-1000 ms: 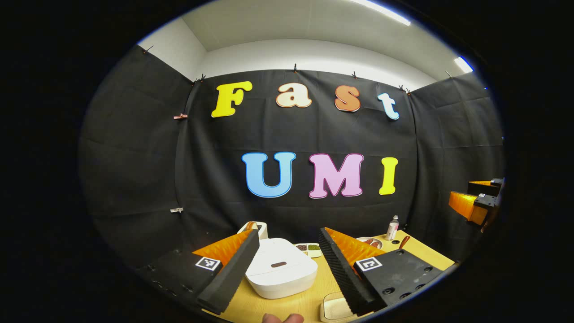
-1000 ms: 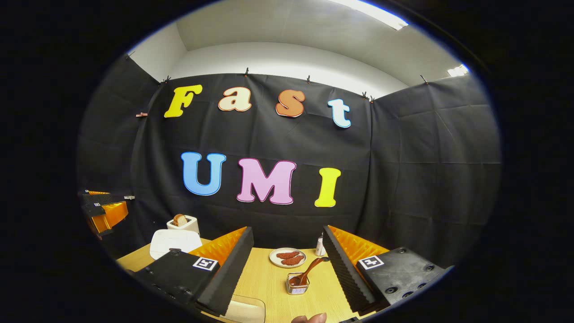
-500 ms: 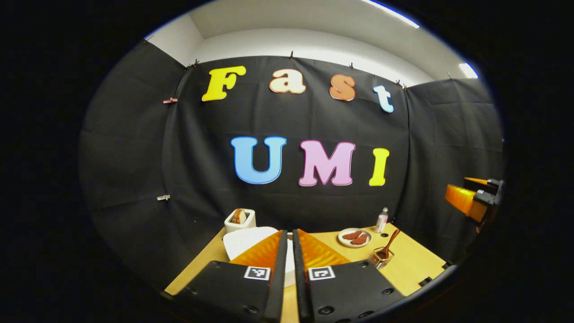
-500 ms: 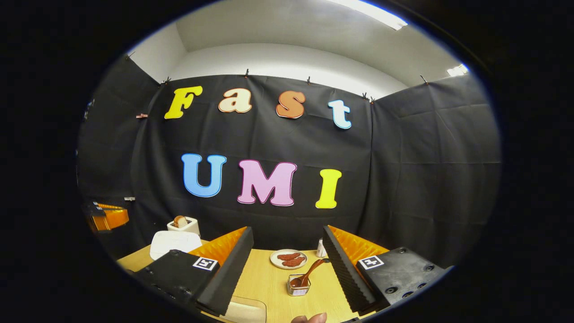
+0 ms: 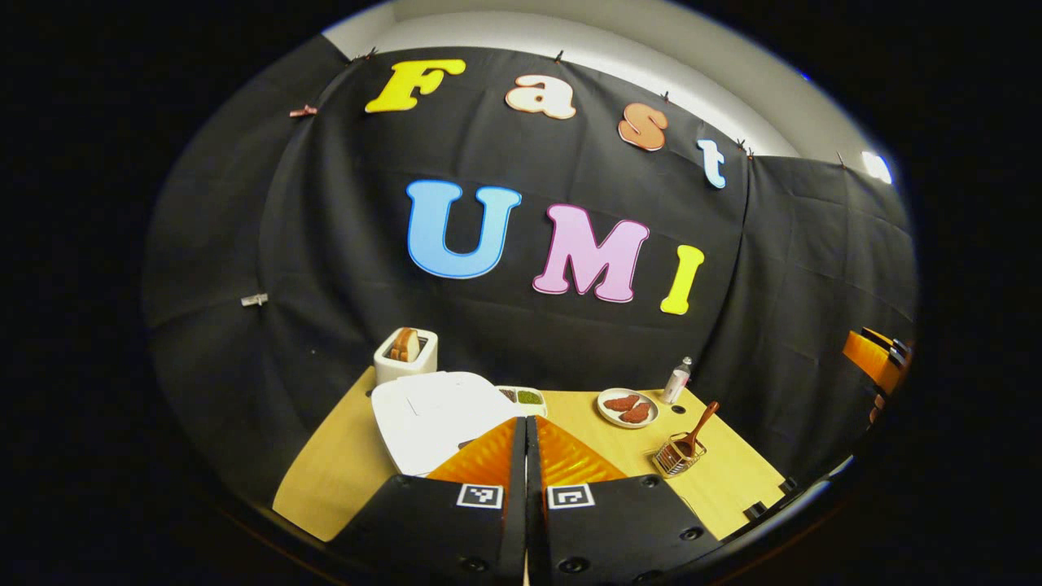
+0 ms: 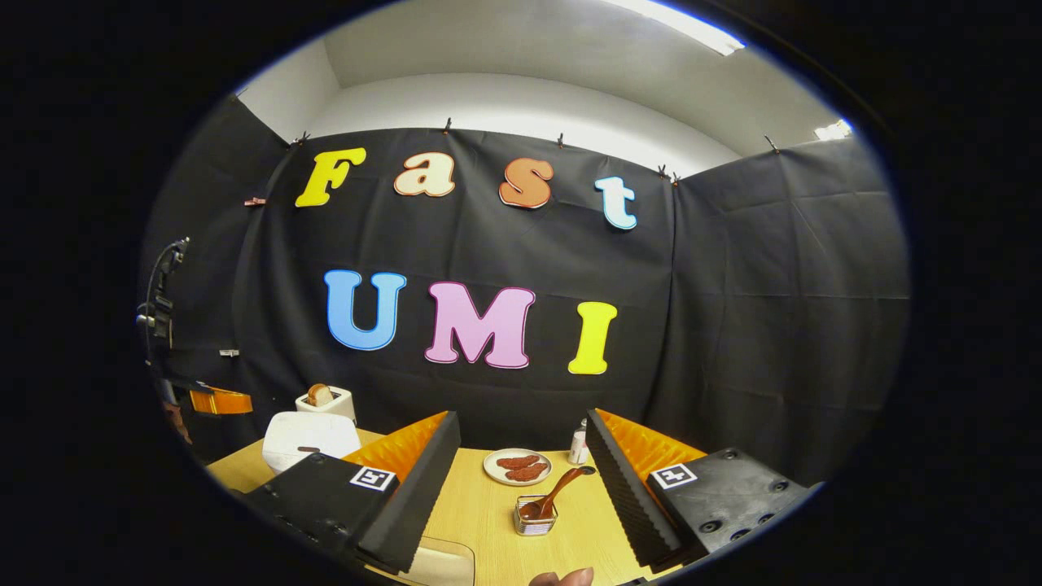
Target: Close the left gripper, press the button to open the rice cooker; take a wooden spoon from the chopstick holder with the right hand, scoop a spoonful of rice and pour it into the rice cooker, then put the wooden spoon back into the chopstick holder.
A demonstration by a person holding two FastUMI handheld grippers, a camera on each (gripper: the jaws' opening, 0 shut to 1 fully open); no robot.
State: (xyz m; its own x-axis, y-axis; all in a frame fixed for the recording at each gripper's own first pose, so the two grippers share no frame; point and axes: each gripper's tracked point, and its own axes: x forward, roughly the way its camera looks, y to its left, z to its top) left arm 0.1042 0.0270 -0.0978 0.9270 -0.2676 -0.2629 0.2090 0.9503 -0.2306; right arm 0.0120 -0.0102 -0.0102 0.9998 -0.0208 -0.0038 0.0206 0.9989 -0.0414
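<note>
— From the left gripper view, what's changed? A second ago that left claw [image 5: 526,431] was spread wide.

— It's clenched now, the two fingers [image 5: 488,456] pressed flat together with nothing between them. The view has tipped down too, so more of the tabletop [image 5: 326,472] shows than half a second ago.

— And the rice cooker [image 5: 431,415]?

— White, lid down, at about eleven o'clock from the claw tips, partly behind them. The toaster [image 5: 405,354] stands just behind it, against the wall.

— The spoon?

— The wooden spoon [image 5: 698,423] leans in the chopstick holder [image 5: 676,457] at two o'clock from the claw, near the plate [image 5: 627,407] of reddish pieces and a small bottle [image 5: 676,380]. The other claw peeks in at the three o'clock edge.

— Now the right gripper view.

— Hardly shifted. The right claw [image 6: 521,456] stays released, fingers well apart. Between them, at twelve o'clock, sit the chopstick holder [image 6: 534,521] with the wooden spoon [image 6: 558,492] tilted to the right, and beyond it the plate [image 6: 517,466] and the bottle [image 6: 579,446].

— The cooker there?

— At ten o'clock, the rice cooker [image 6: 309,435], shut, toaster [image 6: 324,400] behind. The left claw [image 6: 220,400] at nine o'clock has dropped lower than a second ago.
</note>
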